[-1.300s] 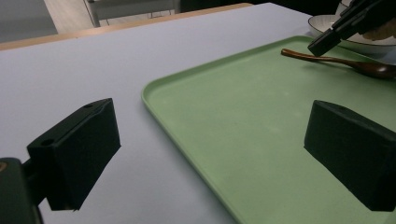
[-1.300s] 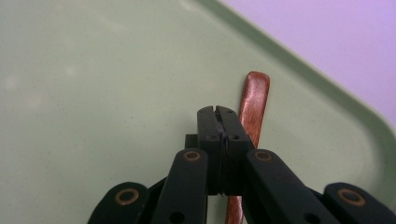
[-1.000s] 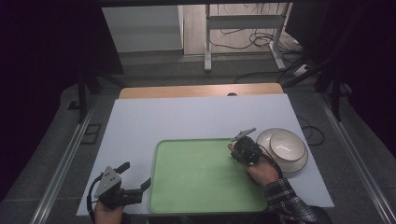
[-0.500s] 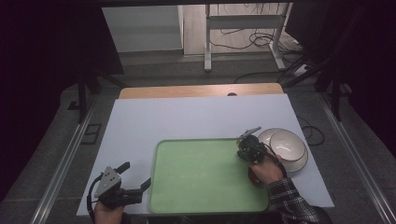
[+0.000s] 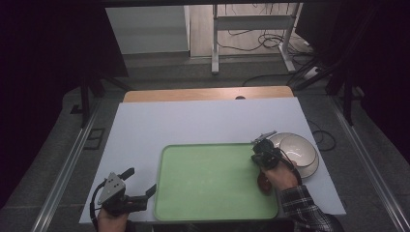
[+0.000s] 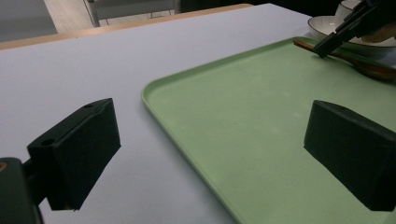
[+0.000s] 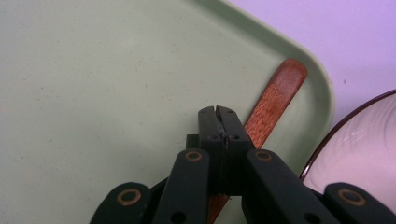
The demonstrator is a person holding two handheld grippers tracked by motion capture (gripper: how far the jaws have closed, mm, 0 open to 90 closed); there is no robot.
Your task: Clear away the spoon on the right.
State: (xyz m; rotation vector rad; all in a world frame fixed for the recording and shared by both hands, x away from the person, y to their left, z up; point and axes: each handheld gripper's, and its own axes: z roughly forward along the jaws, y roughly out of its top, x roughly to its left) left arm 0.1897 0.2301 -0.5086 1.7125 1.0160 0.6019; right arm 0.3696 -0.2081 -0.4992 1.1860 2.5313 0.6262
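Observation:
A wooden spoon point(image 7: 275, 100) lies along the right edge of a green tray point(image 5: 212, 193), its handle end near the tray's far right corner. My right gripper point(image 7: 218, 112) is shut, its tips pressed together right over the spoon's handle, with nothing visibly between them. From the left gripper view, those black tips of the right gripper point(image 6: 323, 50) touch down on the spoon point(image 6: 369, 69). My left gripper point(image 5: 140, 182) sits open at the table's front left, just left of the tray point(image 6: 261, 140), with nothing between its fingers.
Pale bowls point(image 5: 296, 151) stand stacked just right of the tray, close to my right gripper point(image 5: 256, 151). The white table top point(image 5: 193, 121) stretches behind the tray, with a wooden strip point(image 5: 208, 93) at its far edge. Cables and a stand lie on the floor beyond.
My right gripper has shifted slightly to the right, closer to the bowls. The left gripper has stayed where it was.

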